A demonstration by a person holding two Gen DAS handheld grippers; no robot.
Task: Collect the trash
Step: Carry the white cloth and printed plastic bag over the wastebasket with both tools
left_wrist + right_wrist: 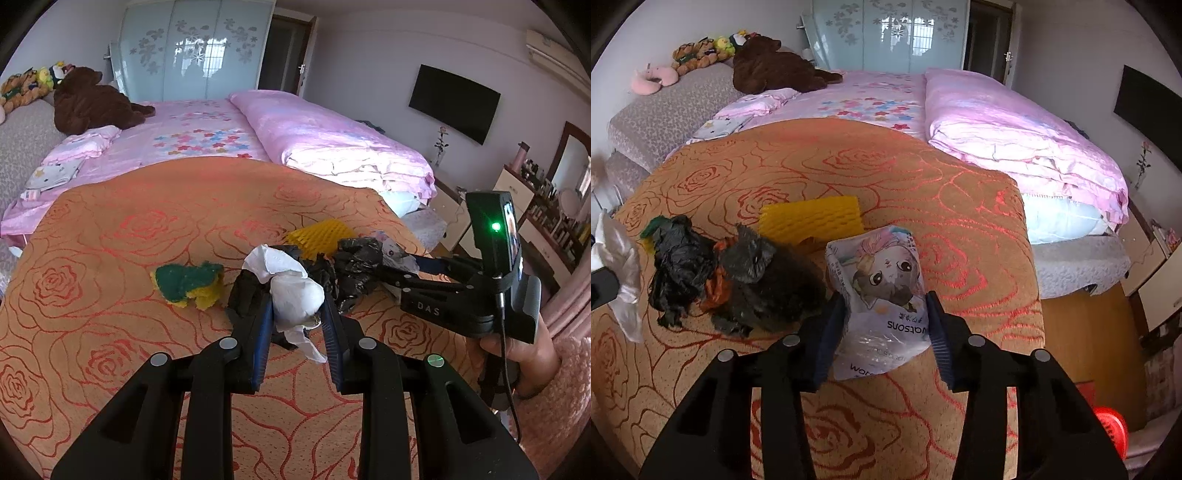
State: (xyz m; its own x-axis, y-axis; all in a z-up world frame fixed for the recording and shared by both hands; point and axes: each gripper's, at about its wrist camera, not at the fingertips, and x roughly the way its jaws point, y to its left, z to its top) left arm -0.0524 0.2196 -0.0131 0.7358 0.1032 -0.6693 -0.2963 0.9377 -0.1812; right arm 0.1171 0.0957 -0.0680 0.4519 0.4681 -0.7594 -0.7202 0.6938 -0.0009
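My left gripper (298, 314) points forward and downward, its two black fingers reaching out from the bottom of my left wrist view, the blue ribbed pads (263, 332) drawn close together and pressing on a white crumpled tissue (295, 295) from both sides. My right gripper (886, 321) also tilts downward; its pads (938, 332) sit either side of a printed Watsons packet (882, 291) and touch its edges. From my left wrist view, my right hand (524, 350) wraps the right gripper's handle, a fluffy pink sleeve (565, 387) behind it.
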